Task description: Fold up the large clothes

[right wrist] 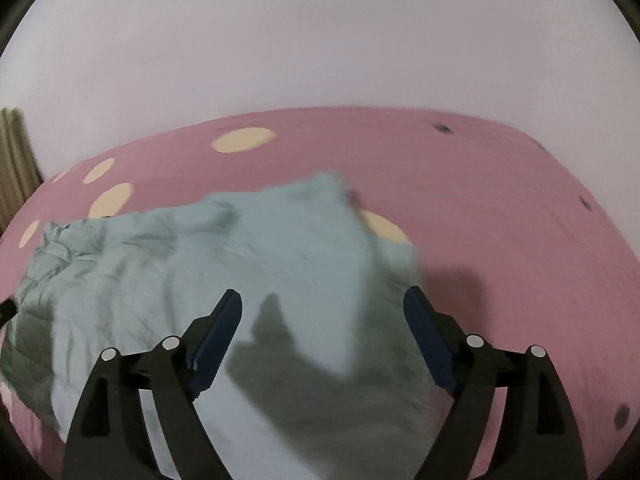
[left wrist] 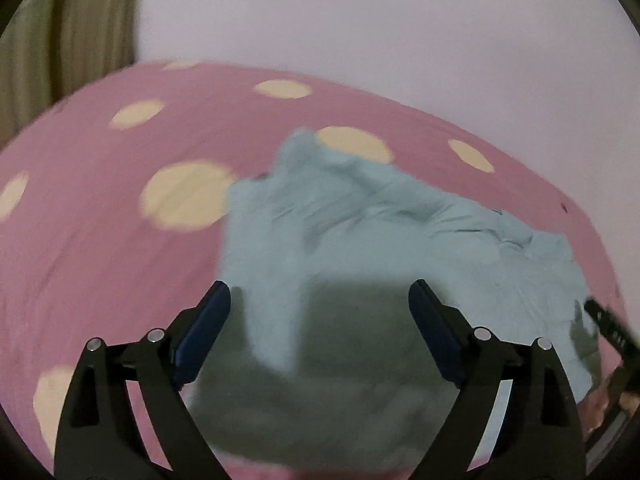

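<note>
Pink bedsheet (left wrist: 100, 264) with cream dots, spread over the bed; plain pale wall (left wrist: 380, 24) behind; striped curtain (left wrist: 68, 28) far left.

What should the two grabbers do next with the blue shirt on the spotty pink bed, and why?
Probably bring one gripper down to pinch a loose edge and pull it flat. Both the left gripper and the right gripper stand open with nothing between their pads, and the light blue garment lies rumpled and creased on the pink spotted sheet, not yet a neat fold.
</note>
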Available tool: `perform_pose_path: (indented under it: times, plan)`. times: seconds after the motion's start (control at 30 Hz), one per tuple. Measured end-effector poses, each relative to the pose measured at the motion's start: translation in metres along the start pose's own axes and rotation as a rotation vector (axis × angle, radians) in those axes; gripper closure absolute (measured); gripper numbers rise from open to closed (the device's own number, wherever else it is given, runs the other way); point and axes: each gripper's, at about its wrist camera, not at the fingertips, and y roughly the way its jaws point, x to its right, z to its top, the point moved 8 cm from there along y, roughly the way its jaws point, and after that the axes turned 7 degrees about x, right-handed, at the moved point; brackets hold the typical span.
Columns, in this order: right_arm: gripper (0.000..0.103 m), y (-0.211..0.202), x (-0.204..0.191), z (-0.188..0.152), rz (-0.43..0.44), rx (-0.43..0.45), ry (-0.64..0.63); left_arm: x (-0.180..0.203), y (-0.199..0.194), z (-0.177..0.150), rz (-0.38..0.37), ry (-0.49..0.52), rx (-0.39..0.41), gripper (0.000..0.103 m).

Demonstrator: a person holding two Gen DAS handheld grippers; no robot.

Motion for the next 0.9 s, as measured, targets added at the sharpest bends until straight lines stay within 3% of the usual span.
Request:
perform_pose_path:
  times: [0.13,0.27,0.33,0.4,0.47,0.5,0.53,0.57,0.63,0.7,0.9]
  plan:
    - [0.021,0.003,0.035,-0.026,-0.016,-0.078,0.095,-0.032,-0.01,-0.027,0.0,-0.125,-0.032,0.012]
    - [0.021,0.015,0.044,-0.045,0.042,-0.146,0.202,-0.033,0.003,-0.048,-0.107,-0.249,-0.104,0.012]
    - [0.021,0.019,0.044,-0.051,0.081,-0.167,0.256,-0.034,0.009,-0.051,-0.132,-0.313,-0.097,0.012]
    - [0.021,0.02,0.042,-0.056,0.102,-0.181,0.289,-0.034,0.013,-0.049,-0.116,-0.311,-0.079,0.03]
    - [0.035,0.019,0.039,-0.058,0.113,-0.179,0.293,-0.031,0.018,-0.048,-0.116,-0.303,-0.093,0.055]
    - [0.05,0.019,0.036,-0.058,0.127,-0.181,0.291,-0.028,0.019,-0.047,-0.136,-0.299,-0.095,0.062]
    - [0.057,0.017,0.033,-0.06,0.139,-0.185,0.289,-0.026,0.02,-0.046,-0.156,-0.291,-0.095,0.075]
    - [0.062,0.013,0.031,-0.061,0.146,-0.181,0.288,-0.023,0.019,-0.044,-0.16,-0.271,-0.089,0.079]
    - [0.077,0.008,0.025,-0.059,0.166,-0.173,0.291,-0.018,0.014,-0.041,-0.163,-0.24,-0.073,0.086]
    - [0.084,0.0,0.025,-0.057,0.182,-0.162,0.304,-0.017,0.007,-0.038,-0.17,-0.226,-0.056,0.089]
    - [0.088,-0.028,0.024,-0.055,0.229,-0.141,0.33,-0.022,-0.029,-0.037,-0.175,-0.199,-0.036,0.091]
